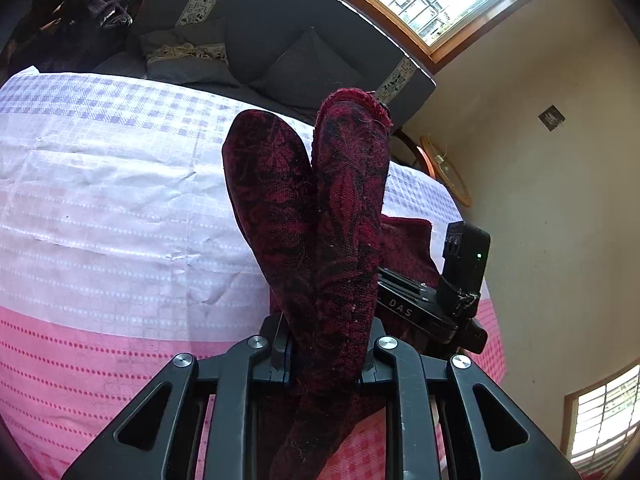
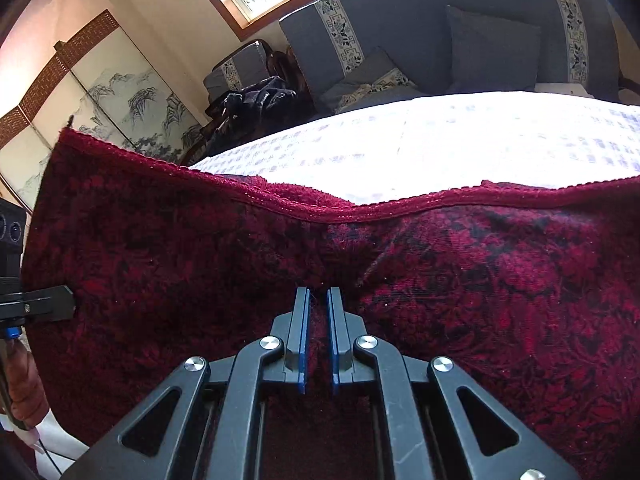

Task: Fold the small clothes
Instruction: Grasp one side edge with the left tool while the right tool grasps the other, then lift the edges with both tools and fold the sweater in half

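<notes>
A dark red cloth (image 2: 460,280) with black flower shapes is held up over a table (image 1: 100,200). The table has a cover that is white with pale purple squares at the far side and pink at the near side.

The left gripper (image 1: 324,356) is pinched tight on the cloth. The cloth is bunched between its jaws and sticks up past them in two thick folds, so the fingertips are hidden. More of the cloth hangs down below the jaws. The folds stand over the right part of the table, near its right edge.

The right gripper (image 2: 318,308) is closed narrow on the cloth too. Its blue pads (image 2: 306,340) squeeze a small pleat of the cloth between them. The cloth spreads wide to both sides, and its top hem sags in the middle. It hangs in front of the near part of the table.

Beyond the far edge of the table stands a grey sofa (image 2: 400,20) with grey cushions (image 2: 492,52).
</notes>
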